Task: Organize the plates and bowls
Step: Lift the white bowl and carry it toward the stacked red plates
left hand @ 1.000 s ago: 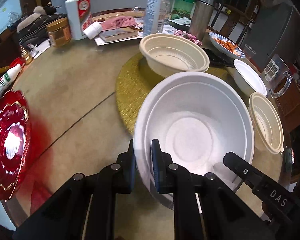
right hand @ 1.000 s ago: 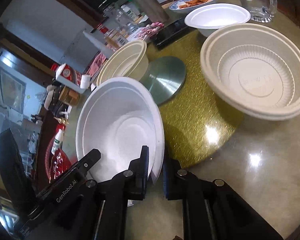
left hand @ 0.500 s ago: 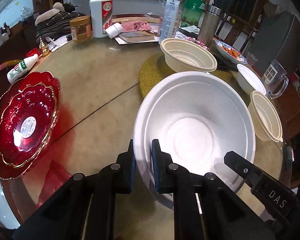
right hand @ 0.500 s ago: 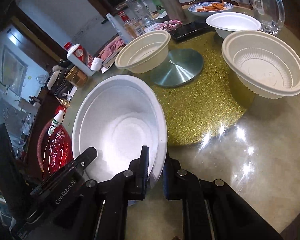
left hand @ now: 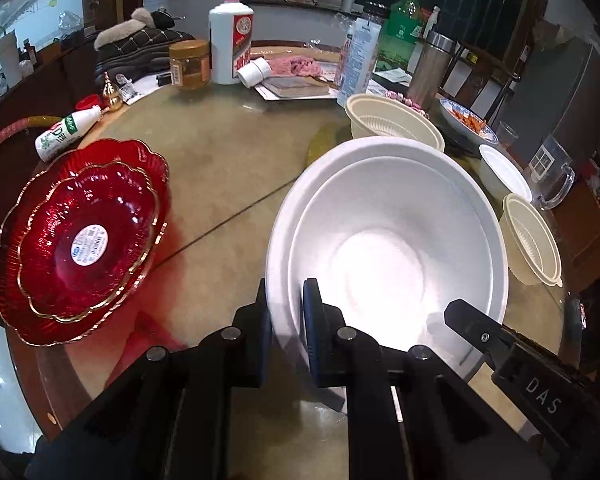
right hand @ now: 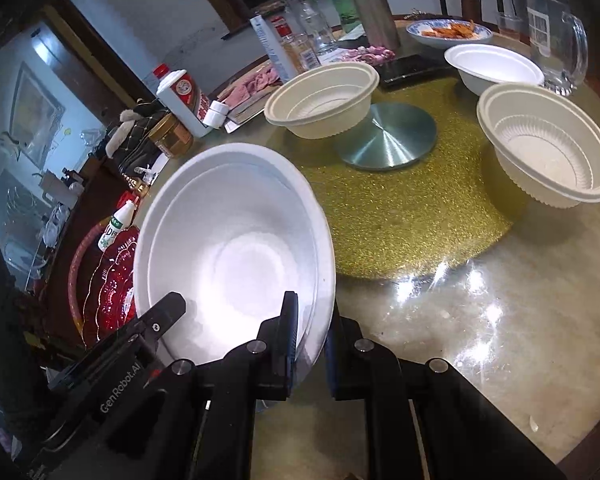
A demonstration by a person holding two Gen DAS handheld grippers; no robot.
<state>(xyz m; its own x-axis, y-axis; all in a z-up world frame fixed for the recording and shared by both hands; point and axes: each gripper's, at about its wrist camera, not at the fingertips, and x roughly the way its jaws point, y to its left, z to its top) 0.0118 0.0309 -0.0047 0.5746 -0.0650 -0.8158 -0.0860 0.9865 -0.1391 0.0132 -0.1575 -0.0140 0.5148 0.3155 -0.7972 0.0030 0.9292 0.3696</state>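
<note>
Above the worktop (left hand: 228,168), right of the red plates (left hand: 80,236), hangs the white bowl (left hand: 384,240). Left tool (left hand: 286,312) and right tool (right hand: 312,320) each pinch its near rim, probably sharing the load to keep it level.

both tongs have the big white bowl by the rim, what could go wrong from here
The large white bowl hangs by thin rim pinches from the left tongs and right tongs; uneven pulling could flex it or let it slip. Swinging left risks hitting the stacked red plates; swinging right, the cream bowl.
</note>
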